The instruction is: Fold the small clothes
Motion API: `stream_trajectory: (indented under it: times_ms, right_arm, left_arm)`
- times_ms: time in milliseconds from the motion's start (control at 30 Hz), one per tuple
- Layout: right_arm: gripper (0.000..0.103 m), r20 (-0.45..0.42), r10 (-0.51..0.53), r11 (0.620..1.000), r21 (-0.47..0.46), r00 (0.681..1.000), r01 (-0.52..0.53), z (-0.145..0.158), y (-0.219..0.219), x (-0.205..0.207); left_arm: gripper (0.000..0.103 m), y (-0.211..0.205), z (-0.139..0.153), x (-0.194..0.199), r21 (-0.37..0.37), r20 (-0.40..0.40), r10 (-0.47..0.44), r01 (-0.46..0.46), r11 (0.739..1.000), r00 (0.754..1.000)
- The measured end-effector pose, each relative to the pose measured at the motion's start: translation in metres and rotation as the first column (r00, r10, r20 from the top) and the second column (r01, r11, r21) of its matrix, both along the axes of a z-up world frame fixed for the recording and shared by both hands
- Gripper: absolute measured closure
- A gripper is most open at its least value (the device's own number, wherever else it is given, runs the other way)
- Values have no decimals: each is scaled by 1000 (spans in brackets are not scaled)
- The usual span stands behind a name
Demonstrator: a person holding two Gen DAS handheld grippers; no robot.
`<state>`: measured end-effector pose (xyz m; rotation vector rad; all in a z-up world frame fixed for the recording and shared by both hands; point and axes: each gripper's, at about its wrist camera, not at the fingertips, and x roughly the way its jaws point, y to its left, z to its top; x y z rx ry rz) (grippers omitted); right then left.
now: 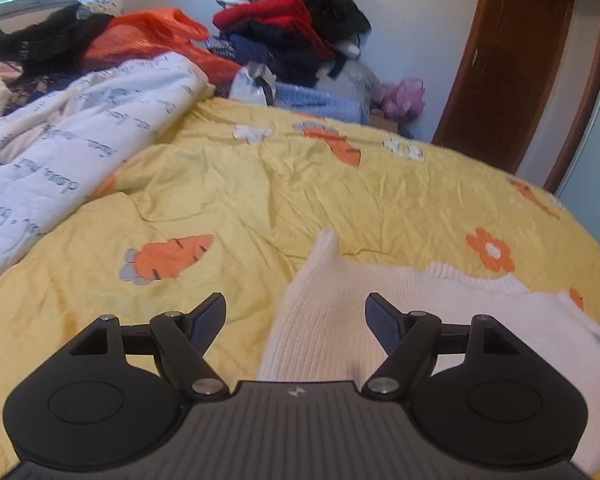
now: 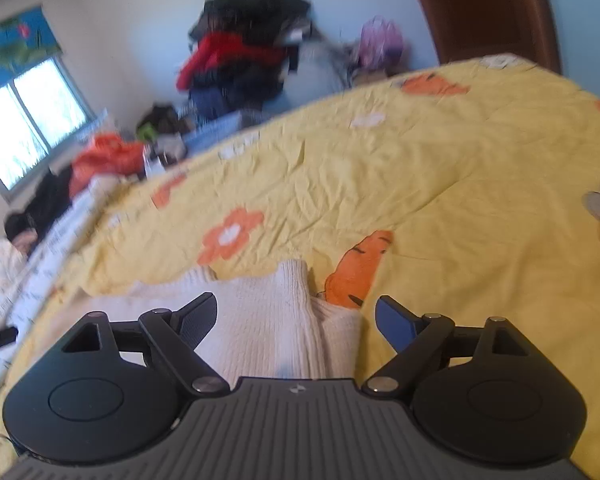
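— Sweater point(image 1: 332, 320), the white ribbed one, lay flat on the yellow bed cover point(image 1: 228, 200), and both grippers hung just over it. Which step was it, in your opinion?

— I judged it as the moment before a grasp. The left gripper point(image 1: 296, 320) had its fingers spread wide with nothing between them, above the left part of the knit. The right gripper point(image 2: 296, 320) was also wide open and empty, over the right edge, where a narrow ribbed part point(image 2: 294, 276) stood up a little.

— So what did the next move ask for?

— Each gripper probably needed to go down and close on one edge of the knit only, without catching the cover below, because both are soft and lie touching.

— Was there room to fold?

— Yes, ahead of the sweater the cover was free. To the left lay a white printed quilt point(image 1: 72, 136), well apart. The far clothes pile point(image 1: 296, 20) was no obstacle. On the right side, the bed edge seemed near.
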<state>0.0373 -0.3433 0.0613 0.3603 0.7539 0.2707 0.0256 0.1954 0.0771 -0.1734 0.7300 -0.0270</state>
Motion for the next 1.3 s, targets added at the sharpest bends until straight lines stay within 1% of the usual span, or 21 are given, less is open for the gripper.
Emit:
stream_trajectory:
  times_ms: [167,200,233,267,333,367,433,533,600,667,700,767,833,900,933,967,1000,1033,1133,1233,1300]
  right_arm:
    - [21,-119,61,996,-62,991,-68,-32,33,45]
    - [22,-114,74,995,-58,991,-81,-36,38,46]
    - [32,-95,99,993,-55,991,-104,-37,41,45]
    - [55,-77,133,989,-61,988,-138,-37,46,45]
    - [81,-62,141,985,-94,988,-146,-36,51,49]
    - [84,-42,138,986,-86,990,-141,-33,49,50]
    - [90,19,102,992,-78,995,-100,-24,43,49]
    - [90,100,21,1000,15,995,-23,-20,26,49]
    - [90,20,5,1000,-11,1000,-5,-41,25,58]
    - [89,0,-2,1000,20,1000,2,-51,24,59]
    - [83,-7,-11,999,39,1000,12,-49,21,59]
    - [53,-23,-48,998,45,999,49,-45,16,55]
    - [51,-12,-72,997,23,997,72,-36,15,44]
    - [51,42,-82,996,-18,996,83,-20,17,29]
    - [49,74,-89,994,-54,993,93,-12,22,22]
    - [48,99,-93,992,-81,991,101,-6,28,17]
    - [45,104,-82,991,-96,991,92,-4,36,15]
    - [38,89,-59,991,-116,994,69,-3,46,17]
    - [37,48,9,973,-229,999,2,-14,80,27]
    - [31,4,-11,945,-328,1000,12,-33,95,41]
    - [29,-10,-24,944,-328,1000,19,-40,93,47]
  left_arm:
    - [26,-19,-41,50,23,-152,-41,45,999,988]
    - [25,-22,-45,52,35,-149,-43,48,998,988]
    - [27,-24,-46,52,50,-129,-39,46,998,991]
    - [45,-26,-47,51,66,-110,-33,40,997,993]
    - [70,-30,-46,49,80,-75,-11,17,997,997]
    - [80,-33,-44,48,110,-52,15,-9,994,999]
    - [84,-41,-42,43,177,7,53,-54,983,999]
    - [84,-45,-50,44,231,27,66,-71,970,997]
    - [81,-40,-50,47,206,19,86,-88,975,996]
    - [77,-40,-47,46,217,12,73,-74,973,997]
    - [76,-41,-44,43,228,18,70,-72,971,997]
    - [73,-47,-34,30,271,49,68,-79,959,996]
    - [70,-55,-19,12,306,117,86,-119,945,989]
    - [48,-66,-4,-2,315,197,53,-114,942,979]
    - [19,-73,1,-5,319,223,27,-99,943,975]
    - [6,-82,4,-5,330,243,6,-88,940,970]
    - [7,-92,4,-3,346,257,-21,-72,935,966]
    - [8,-101,1,1,372,249,-48,-50,927,967]
    - [8,-130,-17,25,430,146,-123,49,901,982]
    - [8,-141,-45,45,459,12,-151,128,879,988]
    - [7,-134,-58,47,421,7,-143,127,898,990]
